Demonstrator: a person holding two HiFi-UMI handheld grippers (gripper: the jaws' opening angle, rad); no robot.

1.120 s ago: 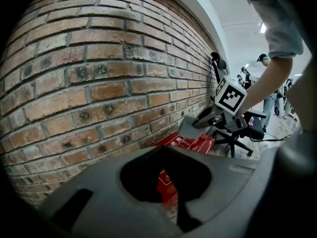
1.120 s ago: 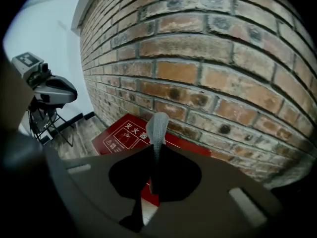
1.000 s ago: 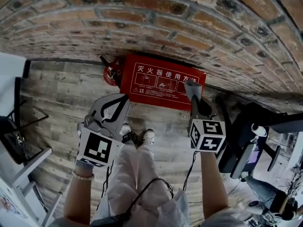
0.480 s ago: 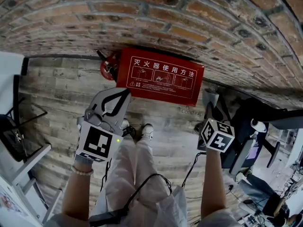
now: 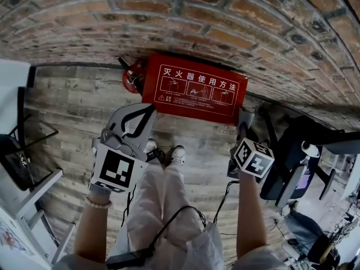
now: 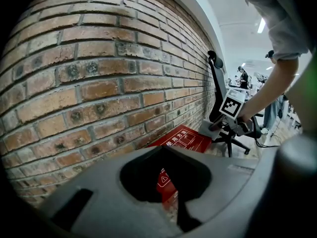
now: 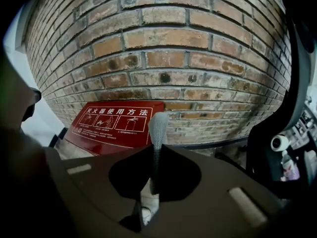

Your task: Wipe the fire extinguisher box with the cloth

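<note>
We see right gripper (image 7: 155,150) jaws clamped on cloth (image 7: 158,123), mostly hidden overhead; left gripper (image 5: 149,110) jaws closed, empty, partly blocking fire extinguisher box (image 6: 185,138).

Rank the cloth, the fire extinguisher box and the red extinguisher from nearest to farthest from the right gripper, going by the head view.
1. cloth: clamped in the right gripper, sticking out past its tips.
2. fire extinguisher box: just ahead and to the left, against the brick wall.
3. red extinguisher: beyond the box's far left end.
</note>
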